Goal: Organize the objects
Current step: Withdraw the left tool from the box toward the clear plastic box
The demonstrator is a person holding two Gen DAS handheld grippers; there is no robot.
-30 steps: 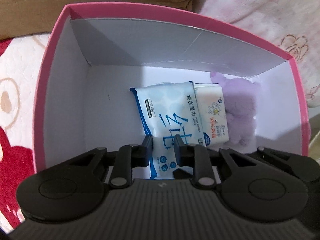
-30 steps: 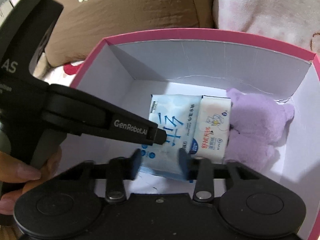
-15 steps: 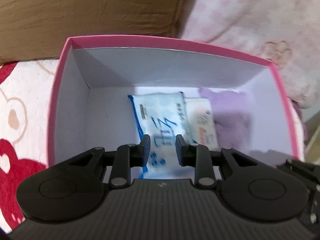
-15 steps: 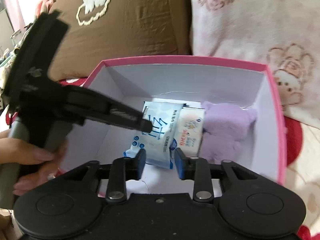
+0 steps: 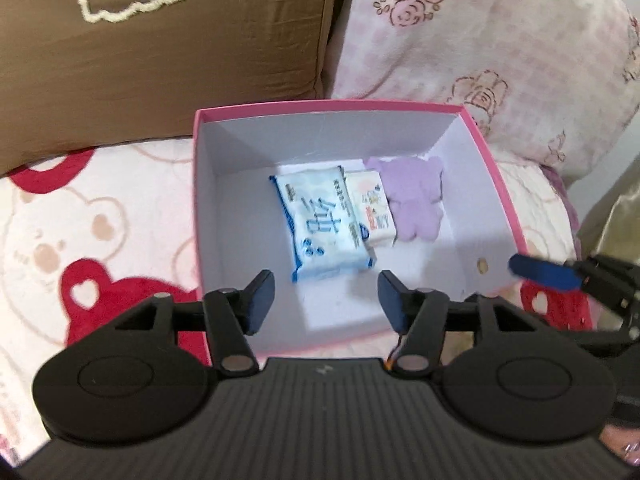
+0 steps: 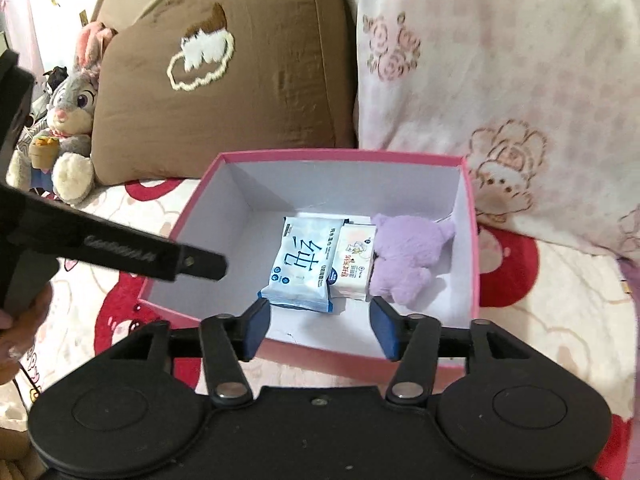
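Both my hand-held grippers, left [image 5: 326,300] and right [image 6: 318,326], have just been opening and hold nothing, hovering over the near rim of the pink box [image 5: 494,168]. The wipes [image 5: 320,226], tissue pack [image 5: 370,210] and purple plush [image 5: 412,196] lie side by side on its floor, ahead and below, long axes pointing away. Neither gripper looks nearer to me, so I'd guess this load is done.

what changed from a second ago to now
Both grippers pulled up and back out of the pink box. The left gripper and right gripper have just been opening, nothing between their fingers. The blue wet-wipes pack, small tissue pack and purple plush stayed put inside.
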